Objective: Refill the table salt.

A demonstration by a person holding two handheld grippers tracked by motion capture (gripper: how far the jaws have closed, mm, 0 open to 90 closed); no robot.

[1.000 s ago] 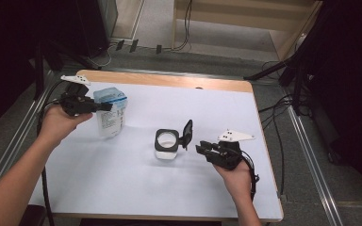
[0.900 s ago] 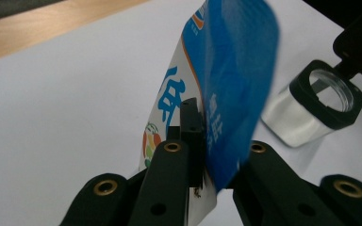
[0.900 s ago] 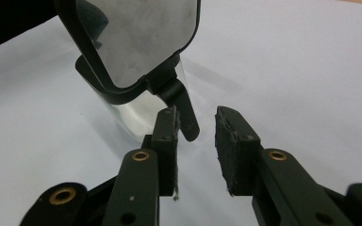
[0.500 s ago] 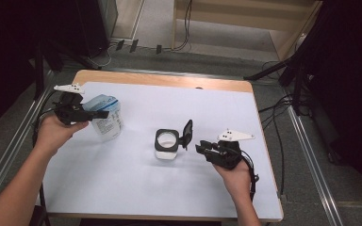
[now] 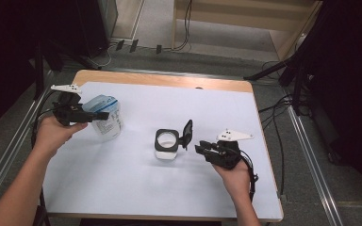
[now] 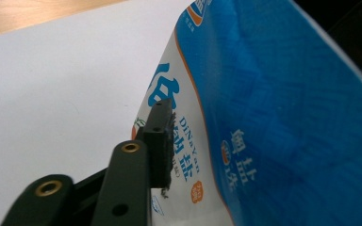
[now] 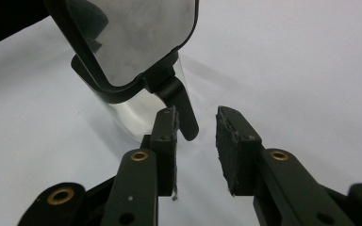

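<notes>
A blue and white printed pouch (image 5: 107, 120) stands on the white table top (image 5: 226, 108) at the left. My left gripper (image 5: 99, 114) reaches over its top from the left. Its jaws have just been opening, with the pouch (image 6: 273, 117) still between them. One finger (image 6: 161, 136) lies beside the printed face; the other is hidden behind the pouch. In the middle sits a clear square container (image 5: 166, 143) with a black rim and its black lid (image 5: 187, 133) flipped up. My right gripper (image 7: 195, 123) is open, its jaws either side of the lid's hinge tab (image 7: 184, 113) without touching it.
The table's wooden far edge (image 5: 169, 80) borders the white sheet. Metal rails (image 5: 311, 155) run along both sides. Cables lie on the floor beyond the table, and a dark stand (image 5: 297, 70) rises at the right.
The left hand and the pouch have shifted slightly left and toward the near side. The right hand and the container have not moved.
</notes>
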